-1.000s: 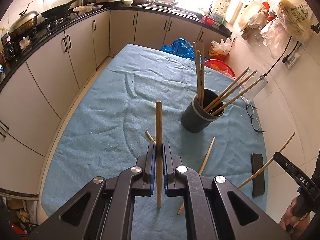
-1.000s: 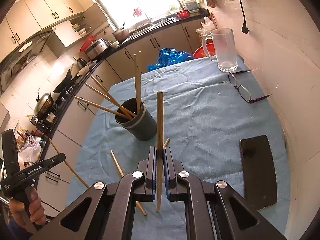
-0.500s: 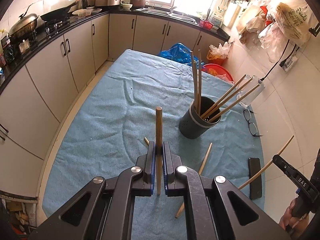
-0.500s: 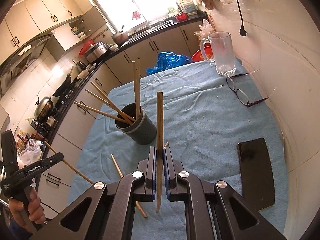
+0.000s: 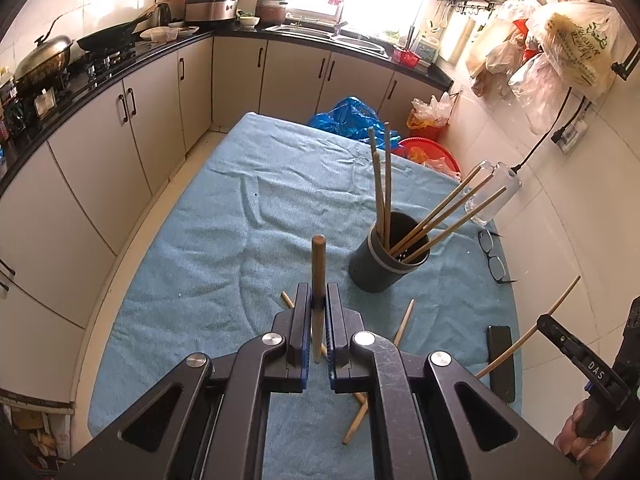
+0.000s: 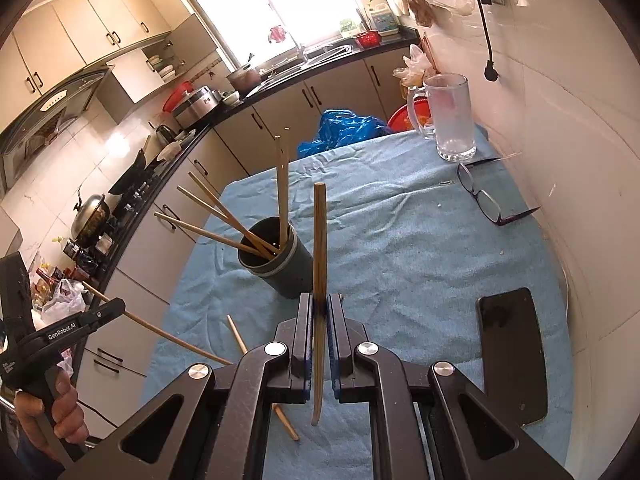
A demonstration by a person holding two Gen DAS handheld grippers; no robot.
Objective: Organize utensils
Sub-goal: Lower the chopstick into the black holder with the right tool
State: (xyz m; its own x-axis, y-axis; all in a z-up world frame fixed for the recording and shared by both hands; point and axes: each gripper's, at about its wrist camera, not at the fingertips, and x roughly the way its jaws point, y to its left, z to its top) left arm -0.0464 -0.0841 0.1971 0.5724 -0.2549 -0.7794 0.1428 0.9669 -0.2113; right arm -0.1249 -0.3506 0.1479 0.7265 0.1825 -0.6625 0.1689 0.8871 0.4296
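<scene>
Both wrist views look down, near — sharing the holder (image 5: pixel 387 256) (image 6: pixel 276 258).

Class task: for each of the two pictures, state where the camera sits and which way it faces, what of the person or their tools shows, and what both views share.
Left wrist: sits on the left gripper, shut on a chopstick, facing the window; the right gripper and hand show at right.
Right wrist: sits on the right gripper, shut on its own chopstick, facing the window; the left gripper shows at left.
Shared: dark holder, glasses, phone, blue cloth.
</scene>
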